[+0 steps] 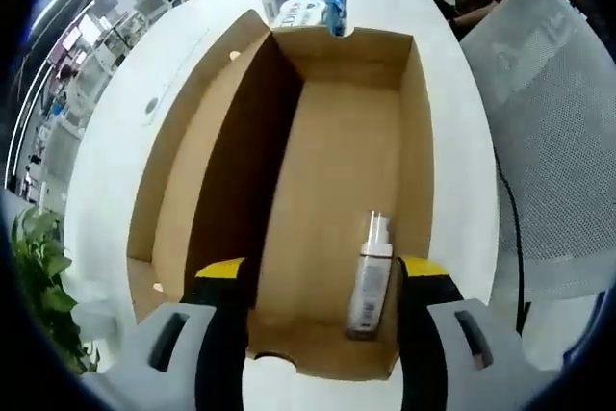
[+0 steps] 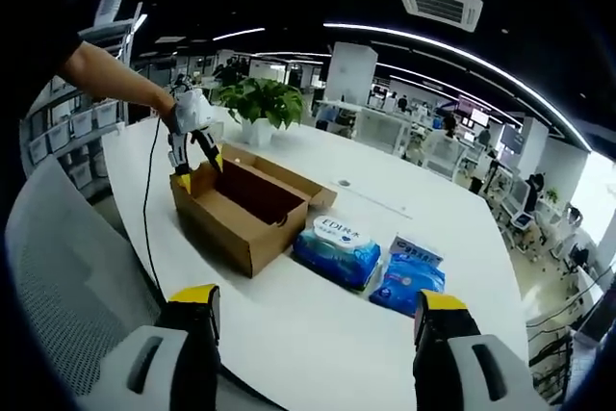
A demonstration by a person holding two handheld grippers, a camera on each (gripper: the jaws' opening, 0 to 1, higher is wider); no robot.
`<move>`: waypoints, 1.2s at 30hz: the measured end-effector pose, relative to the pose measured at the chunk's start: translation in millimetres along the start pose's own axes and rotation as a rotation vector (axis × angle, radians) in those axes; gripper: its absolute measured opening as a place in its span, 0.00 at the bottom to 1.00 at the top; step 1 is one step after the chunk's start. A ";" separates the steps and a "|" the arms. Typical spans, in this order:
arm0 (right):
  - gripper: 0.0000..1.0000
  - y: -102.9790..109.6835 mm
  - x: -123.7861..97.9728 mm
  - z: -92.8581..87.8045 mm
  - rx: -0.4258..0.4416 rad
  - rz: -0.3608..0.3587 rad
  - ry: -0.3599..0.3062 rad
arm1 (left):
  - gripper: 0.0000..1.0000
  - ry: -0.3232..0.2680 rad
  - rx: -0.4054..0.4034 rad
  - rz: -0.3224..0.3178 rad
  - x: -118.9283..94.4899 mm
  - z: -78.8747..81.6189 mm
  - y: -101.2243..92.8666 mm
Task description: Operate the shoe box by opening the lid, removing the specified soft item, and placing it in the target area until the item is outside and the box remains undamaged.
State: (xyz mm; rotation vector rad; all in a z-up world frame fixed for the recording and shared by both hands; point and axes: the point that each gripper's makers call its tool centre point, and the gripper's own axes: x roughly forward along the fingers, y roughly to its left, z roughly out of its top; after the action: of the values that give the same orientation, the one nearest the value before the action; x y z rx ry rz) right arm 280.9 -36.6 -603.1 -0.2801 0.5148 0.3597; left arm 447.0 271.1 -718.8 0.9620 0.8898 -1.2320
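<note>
An open cardboard shoe box (image 1: 332,141) lies under my left gripper (image 1: 325,276), its lid (image 1: 192,170) folded out to the left. A small white spray bottle (image 1: 371,276) lies on the box floor close to the right finger. My left gripper is open, its yellow tips over the box's near end. A blue soft tissue pack (image 1: 313,2) rests on the table past the far end. In the right gripper view the box (image 2: 245,204) sits mid-table, a hand holding the left gripper (image 2: 197,153) above its end. Two blue packs (image 2: 337,252) (image 2: 409,281) lie beside it. My right gripper (image 2: 318,303) is open and holds nothing, well short of the box.
The white table (image 2: 385,209) runs long, with a potted plant (image 2: 260,103) behind the box. A grey mesh chair (image 1: 549,113) stands at the table's side, and a black cable (image 1: 510,218) hangs over the edge. People sit at desks further off.
</note>
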 end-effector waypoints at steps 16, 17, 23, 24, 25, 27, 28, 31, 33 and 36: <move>0.82 -6.1 -0.3 -3.2 -0.004 -0.028 0.014 | 0.53 0.028 0.047 -0.025 15.5 -6.2 -4.2; 0.82 -6.8 -0.5 -3.7 -0.003 -0.030 0.016 | 0.53 0.027 0.046 -0.024 16.8 -6.6 -3.7; 0.82 -10.4 -1.4 -4.2 0.014 -0.037 0.014 | 0.51 0.031 0.034 -0.029 23.3 -10.3 -4.5; 0.82 -11.7 -1.7 -3.8 0.031 -0.038 0.010 | 0.51 0.034 0.030 -0.035 25.3 -11.6 -5.6; 0.82 -11.9 -1.8 -3.4 0.036 -0.037 0.007 | 0.51 0.040 0.029 -0.040 26.7 -13.0 -7.3; 0.81 -13.3 -2.3 -2.9 0.048 -0.041 0.004 | 0.52 0.052 0.038 -0.042 30.6 -16.5 -9.8; 0.81 -13.9 -2.9 -3.4 0.044 -0.046 0.007 | 0.52 0.054 0.039 -0.042 32.5 -17.5 -10.6; 0.81 -16.2 -4.4 -4.9 0.035 -0.054 0.013 | 0.53 0.033 0.009 -0.043 31.4 -13.9 -9.0; 0.81 -17.5 -5.5 -5.6 0.043 -0.057 0.013 | 0.53 0.033 0.006 -0.040 31.2 -14.4 -9.1; 0.81 -20.3 -5.7 -6.6 0.046 -0.066 0.012 | 0.52 0.017 -0.016 -0.014 31.1 -13.0 -4.1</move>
State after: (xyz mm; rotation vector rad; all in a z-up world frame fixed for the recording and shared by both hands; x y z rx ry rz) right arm 281.6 -58.6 -602.1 -0.2545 0.5238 0.2823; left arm 446.3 272.3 -752.7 0.9558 0.9200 -1.2285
